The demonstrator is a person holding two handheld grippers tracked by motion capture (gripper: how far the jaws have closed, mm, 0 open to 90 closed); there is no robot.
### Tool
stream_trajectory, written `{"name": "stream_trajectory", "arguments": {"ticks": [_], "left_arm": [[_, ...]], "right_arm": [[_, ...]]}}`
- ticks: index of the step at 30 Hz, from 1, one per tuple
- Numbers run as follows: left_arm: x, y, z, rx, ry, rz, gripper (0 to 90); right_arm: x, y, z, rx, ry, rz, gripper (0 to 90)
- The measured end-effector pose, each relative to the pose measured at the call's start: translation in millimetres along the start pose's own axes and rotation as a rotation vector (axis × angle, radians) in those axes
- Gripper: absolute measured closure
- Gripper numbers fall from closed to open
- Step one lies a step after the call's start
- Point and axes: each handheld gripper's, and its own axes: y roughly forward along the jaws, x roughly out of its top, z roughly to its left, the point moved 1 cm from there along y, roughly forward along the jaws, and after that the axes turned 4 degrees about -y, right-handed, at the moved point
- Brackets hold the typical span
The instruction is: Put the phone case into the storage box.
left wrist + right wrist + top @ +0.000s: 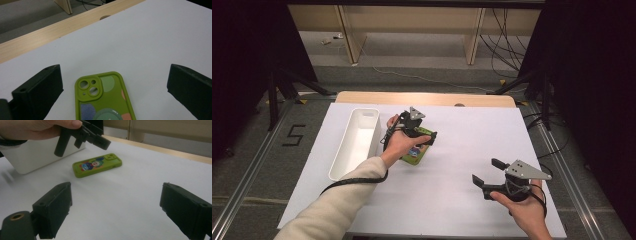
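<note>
Green phone case lies flat on the white counter, camera cut-out end pointing away, right between the two jaws of the left gripper. Those jaws stand wide apart, one on each side of the case, and neither touches it. In the right gripper view the left gripper hangs just above the case, held by the person's left hand. The printed side of the case faces up, showing a cartoon figure.

Just beside that hand, toward the left edge of the counter, stands a long white bin; what shows of its inside looks bare.

Well apart, near the counter's front right corner, the right gripper is held low with its jaws spread and nothing between them.
</note>
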Motion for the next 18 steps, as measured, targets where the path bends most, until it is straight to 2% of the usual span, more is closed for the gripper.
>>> {"name": "stream_trajectory", "arguments": {"ticks": [6, 11, 18], "left_arm": [[-0.2, 11.3, 3.6, 0.017, -0.021, 0.016, 0.0], [-1.9, 21.3, 6.2, 0.036, -0.015, 0.047, 0.0], [-7.7, 36.7, 9.7, 0.054, -0.026, 0.091, 0.0]], "right_arm": [[-0.9, -0.6, 0.8, 0.002, -0.005, 0.008, 11.6], [-0.9, -0.2, 1.1, 0.005, -0.008, 0.006, 11.5], [-1.0, -0.4, 1.2, 0.006, -0.006, 0.009, 11.5]]}}
